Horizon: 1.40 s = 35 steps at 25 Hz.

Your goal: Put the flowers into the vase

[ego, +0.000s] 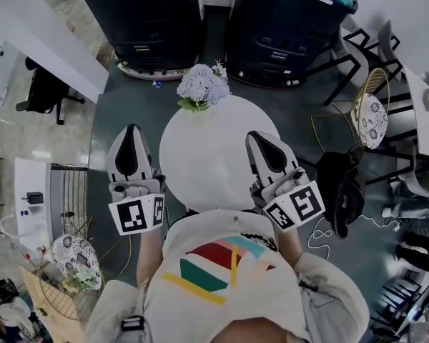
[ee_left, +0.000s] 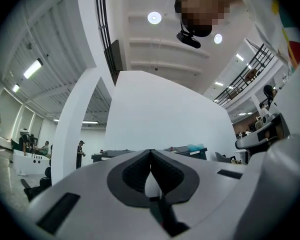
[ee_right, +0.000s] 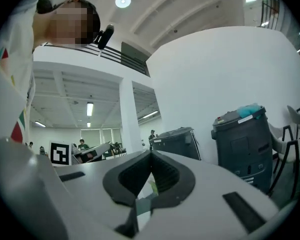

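Claws first: the left claw [ee_left: 151,153] is closed, its dark pads meeting at the tip with nothing between them, only a pale sliver of background showing through the teardrop gap behind. On the right claw [ee_right: 151,155] the tips likewise meet on nothing, and a small green fleck sits in the gap behind the tip, too small to identify. Both are held up above the near half of the round white desk [ego: 200,156], one at each side, pointing away from the person

Neither claw view takes in the desk or the flowers [ego: 202,86], only ceiling, white walls and distant people. From the head view, the flowers stand at the far edge of the desk: a rounded bunch of pale lavender-blue heads with a few green leaves at the lower left. Their stems and whatever they stand in are hidden beneath the heads. A striped shirt [ego: 222,263] covers the desk's near edge. Two dark bins [ego: 146,20] stand beyond the far edge, cut off at the top
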Each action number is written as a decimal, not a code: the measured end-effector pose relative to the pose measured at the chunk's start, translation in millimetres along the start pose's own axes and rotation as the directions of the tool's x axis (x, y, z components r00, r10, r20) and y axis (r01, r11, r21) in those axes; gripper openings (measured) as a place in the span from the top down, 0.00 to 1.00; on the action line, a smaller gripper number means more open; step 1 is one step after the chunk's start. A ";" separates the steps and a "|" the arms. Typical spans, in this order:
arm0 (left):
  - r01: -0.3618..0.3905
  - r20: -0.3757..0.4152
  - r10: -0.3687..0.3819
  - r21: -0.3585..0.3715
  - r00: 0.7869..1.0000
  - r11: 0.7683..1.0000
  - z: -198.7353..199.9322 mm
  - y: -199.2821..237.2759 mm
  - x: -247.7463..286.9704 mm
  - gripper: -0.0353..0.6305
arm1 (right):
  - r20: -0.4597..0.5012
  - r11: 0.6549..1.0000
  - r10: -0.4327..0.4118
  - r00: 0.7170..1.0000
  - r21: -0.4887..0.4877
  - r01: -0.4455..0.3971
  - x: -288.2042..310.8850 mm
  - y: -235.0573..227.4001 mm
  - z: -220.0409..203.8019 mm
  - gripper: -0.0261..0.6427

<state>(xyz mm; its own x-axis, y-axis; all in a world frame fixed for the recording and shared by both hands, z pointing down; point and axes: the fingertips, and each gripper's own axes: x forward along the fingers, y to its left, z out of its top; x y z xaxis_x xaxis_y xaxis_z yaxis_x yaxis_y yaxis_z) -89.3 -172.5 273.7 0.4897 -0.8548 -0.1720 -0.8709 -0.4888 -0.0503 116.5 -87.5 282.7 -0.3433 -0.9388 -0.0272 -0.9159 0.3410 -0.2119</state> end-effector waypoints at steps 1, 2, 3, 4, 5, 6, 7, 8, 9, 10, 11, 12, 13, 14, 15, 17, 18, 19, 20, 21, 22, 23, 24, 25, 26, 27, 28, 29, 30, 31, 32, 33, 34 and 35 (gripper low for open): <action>0.005 0.000 -0.005 0.005 1.000 1.000 1.1 -2.5 0.3 0.94 | -0.006 1.000 0.004 1.000 -0.020 -0.004 0.6 1.8 0.3 0.94; 0.012 0.000 -0.012 0.009 1.000 1.000 2.4 -5.0 0.4 0.94 | -0.011 0.999 0.006 1.000 -0.038 -0.006 1.3 3.6 0.5 0.94; 0.018 0.001 -0.018 0.012 1.000 1.000 3.7 -7.2 0.3 0.94 | -0.015 0.999 0.004 1.000 -0.051 -0.005 2.0 5.0 0.5 0.94; 0.023 0.002 -0.023 0.014 1.000 1.000 4.8 -9.0 -0.1 0.94 | -0.017 0.998 -0.001 1.000 -0.059 0.000 2.7 5.9 0.4 0.94; 0.027 0.003 -0.027 0.014 1.000 1.000 6.0 -10.6 -0.7 0.94 | -0.017 0.998 -0.007 1.000 -0.063 0.006 3.2 6.4 0.2 0.94; 0.031 0.006 -0.031 0.015 1.000 0.999 7.4 -12.2 -1.4 0.94 | -0.015 0.998 -0.014 1.000 -0.067 0.013 3.5 6.8 0.2 0.94; 0.034 0.009 -0.034 0.016 0.999 0.999 9.0 -13.7 -2.1 0.94 | -0.014 0.997 -0.019 1.000 -0.073 0.018 3.5 7.2 0.3 0.94; 0.037 0.013 -0.037 0.019 0.999 0.999 10.7 -15.2 -2.9 0.94 | -0.012 0.997 -0.023 1.000 -0.079 0.022 3.4 7.6 0.6 0.94; 0.039 0.017 -0.039 0.022 0.999 0.999 12.6 -16.5 -3.6 0.94 | -0.012 0.996 -0.025 1.000 -0.085 0.024 3.3 7.9 0.9 0.94; 0.040 0.021 -0.040 0.025 0.999 0.999 14.4 -17.4 -4.3 0.94 | -0.013 0.996 -0.026 1.000 -0.090 0.025 3.1 8.2 0.9 0.94; 0.040 0.024 -0.041 0.027 0.999 0.999 15.9 -17.8 -5.0 0.94 | -0.014 0.995 -0.027 1.000 -0.093 0.026 2.9 8.3 0.8 0.94; 0.040 0.026 -0.041 0.028 0.999 0.999 16.9 -17.8 -5.9 0.94 | -0.016 0.995 -0.029 0.999 -0.096 0.028 2.6 8.2 0.3 0.94; 0.039 0.027 -0.040 0.029 0.999 0.999 17.6 -17.4 -7.0 0.94 | -0.018 0.995 -0.032 0.999 -0.100 0.030 2.1 8.2 -0.5 0.94; 0.038 0.027 -0.038 0.030 0.999 0.999 18.2 -16.8 -8.4 0.94 | -0.022 0.994 -0.035 0.999 -0.105 0.033 1.5 8.2 -1.3 0.94; 0.035 0.026 -0.036 0.030 0.999 0.999 18.8 -16.1 -9.8 0.94 | -0.026 0.993 -0.040 0.999 -0.111 0.036 0.9 8.2 -2.1 0.94; 0.029 0.028 -0.030 0.031 0.999 0.999 20.3 -14.3 -12.1 0.94 | -0.033 0.992 -0.042 0.999 -0.120 0.038 0.0 8.8 -3.2 0.94; 0.026 0.030 -0.027 0.031 0.999 0.999 21.0 -13.5 -12.9 0.94 | -0.033 0.992 -0.040 0.999 -0.121 0.036 -0.1 9.3 -3.5 0.94; 0.024 0.031 -0.025 0.031 0.999 0.999 21.5 -13.0 -13.3 0.94 | -0.033 0.992 -0.038 0.999 -0.121 0.034 -0.2 9.7 -3.5 0.94; 0.022 0.033 -0.023 0.031 0.999 0.999 21.9 -12.7 -13.7 0.94 | -0.032 0.992 -0.036 0.999 -0.120 0.032 -0.3 10.2 -3.5 0.94; 0.021 0.034 -0.022 0.030 0.999 0.999 22.4 -12.6 -14.2 0.94 | -0.031 0.992 -0.034 0.999 -0.120 0.030 -0.4 10.8 -3.4 0.94; 0.021 0.035 -0.022 0.030 0.999 0.999 22.9 -12.7 -14.7 0.94 | -0.029 0.992 -0.032 0.999 -0.120 0.028 -0.5 11.3 -3.2 0.94; 0.021 0.035 -0.022 0.029 0.999 0.999 23.4 -13.0 -15.2 0.94 | -0.028 0.992 -0.030 0.999 -0.119 0.027 -0.7 11.7 -2.8 0.94; 0.021 0.036 -0.022 0.029 0.999 0.999 24.0 -13.4 -15.6 0.94 | -0.028 0.993 -0.028 0.999 -0.119 0.025 -0.9 12.2 -2.5 0.94; 0.021 0.036 -0.022 0.029 0.999 0.999 24.5 -13.9 -16.0 0.94 | -0.028 0.993 -0.026 0.999 -0.119 0.022 -1.1 12.7 -2.4 0.94; 0.022 0.037 -0.023 0.029 0.999 0.999 24.8 -14.4 -16.3 0.94 | -0.030 0.993 -0.022 0.999 -0.118 0.019 -1.1 13.1 -2.7 0.94; 0.023 0.037 -0.024 0.028 0.999 0.999 24.9 -14.8 -16.5 0.94 | -0.033 0.993 -0.019 0.999 -0.117 0.015 -1.0 13.3 -3.4 0.94; 0.024 0.037 -0.025 0.028 0.999 0.999 24.9 -15.1 -16.5 0.94 | -0.036 0.993 -0.016 0.999 -0.116 0.011 -0.9 13.4 -4.2 0.94; 0.024 0.038 -0.025 0.027 0.999 0.999 24.8 -15.2 -16.5 0.94 | -0.039 0.993 -0.014 0.999 -0.116 0.009 -0.9 13.4 -4.9 0.94; 0.023 0.038 -0.024 0.028 0.999 0.999 24.8 -15.1 -16.6 0.94 | -0.040 0.993 -0.013 0.999 -0.118 0.009 -0.9 13.6 -5.4 0.94; 0.022 0.039 -0.023 0.028 0.999 0.999 24.9 -14.8 -16.8 0.94 | -0.041 0.993 -0.013 0.999 -0.120 0.008 -1.1 14.0 -5.7 0.94; 0.020 0.039 -0.021 0.029 0.999 0.999 25.0 -14.3 -17.1 0.94 | -0.041 0.992 -0.012 0.999 -0.123 0.007 -1.1 14.6 -5.8 0.94; 0.019 0.040 -0.020 0.029 0.999 0.999 25.3 -14.0 -17.4 0.94 | -0.040 0.992 -0.011 0.999 -0.125 0.006 -1.2 15.2 -5.7 0.94; 0.019 0.040 -0.020 0.029 0.999 0.999 25.5 -13.8 -17.8 0.94 | -0.040 0.992 -0.010 0.999 -0.127 0.004 -1.3 15.7 -5.5 0.94; 0.019 0.040 -0.020 0.030 0.999 0.999 25.7 -14.0 -18.2 0.94 | -0.041 0.992 -0.009 0.999 -0.129 0.003 -1.5 16.1 -5.4 0.94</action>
<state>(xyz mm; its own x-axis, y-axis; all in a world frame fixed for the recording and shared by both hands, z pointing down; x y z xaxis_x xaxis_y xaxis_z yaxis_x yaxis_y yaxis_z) -87.1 -145.6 252.2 0.5049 -0.8371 -0.2106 -0.8625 -0.4994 -0.0825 101.2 -80.4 284.6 -0.3435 -0.9390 0.0142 -0.9362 0.3412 -0.0837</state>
